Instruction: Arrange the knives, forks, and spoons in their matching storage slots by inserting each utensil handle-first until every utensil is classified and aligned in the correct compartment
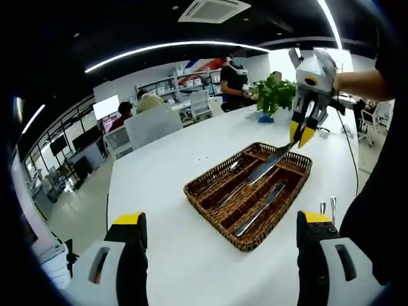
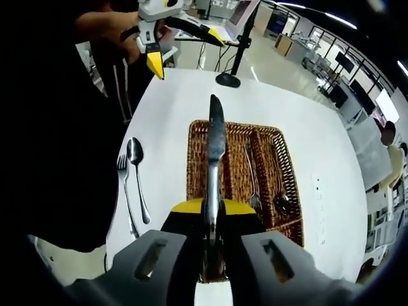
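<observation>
A brown wicker tray [image 1: 210,213] with long slots lies on the white table. My right gripper [image 1: 303,134] is shut on a table knife [image 1: 268,164] by its handle and holds it slanted over the tray's far end. In the right gripper view the knife [image 2: 215,146] points away from the gripper [image 2: 213,207] over the tray [image 2: 268,129]. A fork [image 2: 252,172] and a spoon [image 2: 280,197] lie in its right-hand slots. Two more knives [image 1: 255,217] lie in the tray. A loose fork [image 2: 125,191] and spoon [image 2: 137,178] rest on the table beside it. My left gripper [image 1: 221,218] is open and empty, short of the tray.
A potted plant [image 1: 275,95] stands at the table's far end and a black stand base [image 2: 227,80] at another edge. White chairs [image 1: 153,124] and people sit beyond the table. A person's dark clothing [image 2: 70,159] borders the table beside the loose cutlery.
</observation>
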Available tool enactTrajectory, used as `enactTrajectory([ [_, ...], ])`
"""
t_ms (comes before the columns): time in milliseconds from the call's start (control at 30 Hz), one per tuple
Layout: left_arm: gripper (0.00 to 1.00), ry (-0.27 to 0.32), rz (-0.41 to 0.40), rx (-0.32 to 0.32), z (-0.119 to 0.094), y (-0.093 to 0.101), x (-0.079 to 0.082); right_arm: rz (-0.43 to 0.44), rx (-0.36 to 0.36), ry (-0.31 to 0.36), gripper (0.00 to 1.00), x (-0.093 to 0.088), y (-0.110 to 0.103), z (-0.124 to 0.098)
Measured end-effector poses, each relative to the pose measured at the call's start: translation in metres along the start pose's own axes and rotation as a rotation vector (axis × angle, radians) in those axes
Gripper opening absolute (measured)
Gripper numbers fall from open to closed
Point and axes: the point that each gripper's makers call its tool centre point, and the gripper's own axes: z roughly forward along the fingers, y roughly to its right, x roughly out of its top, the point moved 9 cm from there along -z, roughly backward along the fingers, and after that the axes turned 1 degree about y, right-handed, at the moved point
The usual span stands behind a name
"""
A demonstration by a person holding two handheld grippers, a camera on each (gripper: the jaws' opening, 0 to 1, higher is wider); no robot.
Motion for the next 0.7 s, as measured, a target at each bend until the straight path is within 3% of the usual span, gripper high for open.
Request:
enactTrajectory([
  [367,0.99,-0.025,-0.02,-0.005,-0.005,-0.007,0.0,-0.053,-0.002,-0.006,0.06,0.012,0.013,-0.004],
  [700,0.99,-0.019,-0.035,0.006,-0.011,-0.009,-0.002,-0.061,0.008,-0.001,0.06,0.012,0.011,0.01],
])
